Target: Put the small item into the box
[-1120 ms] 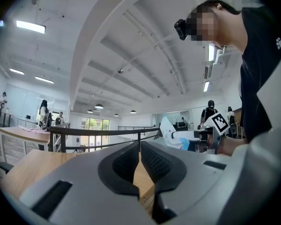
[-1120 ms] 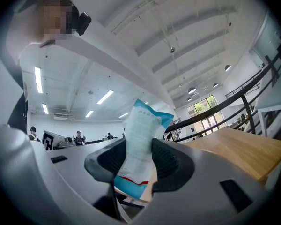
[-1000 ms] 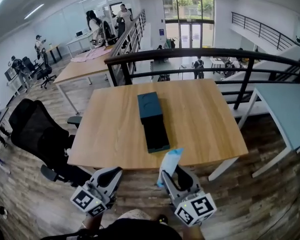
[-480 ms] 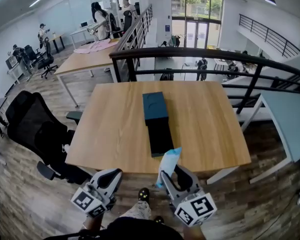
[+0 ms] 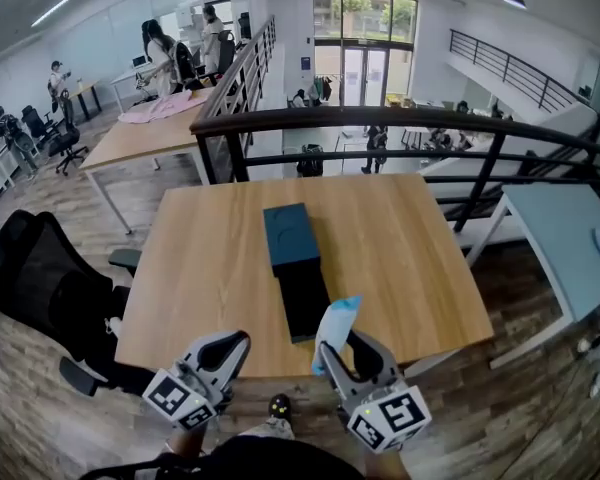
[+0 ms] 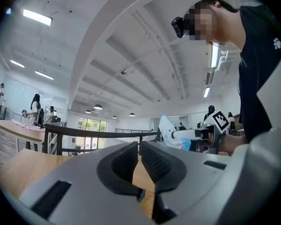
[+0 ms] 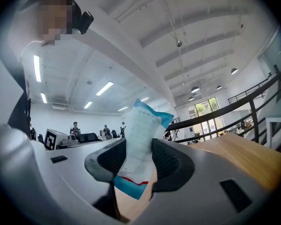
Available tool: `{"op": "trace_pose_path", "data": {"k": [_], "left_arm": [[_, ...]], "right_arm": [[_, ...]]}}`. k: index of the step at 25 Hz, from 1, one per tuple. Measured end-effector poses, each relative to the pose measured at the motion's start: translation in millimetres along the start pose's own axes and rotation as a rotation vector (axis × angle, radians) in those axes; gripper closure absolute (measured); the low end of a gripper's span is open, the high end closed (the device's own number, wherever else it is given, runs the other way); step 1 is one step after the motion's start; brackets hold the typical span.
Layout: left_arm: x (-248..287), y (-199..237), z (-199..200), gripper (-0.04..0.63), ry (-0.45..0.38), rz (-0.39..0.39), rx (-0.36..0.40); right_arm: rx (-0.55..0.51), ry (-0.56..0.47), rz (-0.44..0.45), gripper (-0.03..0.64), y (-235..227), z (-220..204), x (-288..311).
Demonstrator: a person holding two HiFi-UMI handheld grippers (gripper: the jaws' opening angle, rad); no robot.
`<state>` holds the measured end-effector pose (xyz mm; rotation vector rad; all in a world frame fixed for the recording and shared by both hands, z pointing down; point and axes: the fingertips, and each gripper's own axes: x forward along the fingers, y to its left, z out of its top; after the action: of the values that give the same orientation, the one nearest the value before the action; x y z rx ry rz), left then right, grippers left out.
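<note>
A dark teal box lies open along the middle of the wooden table, its lid part at the far end and its dark tray toward me. My right gripper is shut on a small white and blue packet, held upright just before the table's near edge; in the right gripper view the packet stands pinched between the jaws. My left gripper hovers left of it, below the table edge, shut with nothing in it. The packet also shows in the left gripper view.
A black office chair stands left of the table. A dark railing runs behind the table's far edge. A pale table stands to the right. People work at desks far back left.
The head view has shifted: the table and box sit slightly more left and nearer. Both grippers keep their places, and the right one still holds the packet.
</note>
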<state>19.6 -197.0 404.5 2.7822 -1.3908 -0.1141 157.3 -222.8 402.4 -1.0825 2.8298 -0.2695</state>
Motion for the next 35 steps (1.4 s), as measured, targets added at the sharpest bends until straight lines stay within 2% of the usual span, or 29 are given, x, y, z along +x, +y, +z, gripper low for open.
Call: {"op": "trace_pose_path", "data": {"k": [17,24,27,35], "left_arm": [[29.9,64.6,-8.7,0.572,0.023,-0.041,-0.019],[44.7,84.1,-3.9,0.572,-0.026,-0.087,-0.038],[52.2,91.0,-5.6,0.572,-0.009,-0.105,-0.023],[66.1,127.4,-7.4,0.571,0.002,-0.123,-0.044]], "right_arm": [[-0.017,0.050,-0.021,0.442,-18.7,0.6,68.8],[-0.035,0.068,-0.079,0.440,-28.8,0.7,85.7],[-0.037,0.079,-0.102,0.440,-34.2,-0.3,90.7],[-0.056,0.106,-0.141,0.440,-43.3,-7.2,126.0]]}}
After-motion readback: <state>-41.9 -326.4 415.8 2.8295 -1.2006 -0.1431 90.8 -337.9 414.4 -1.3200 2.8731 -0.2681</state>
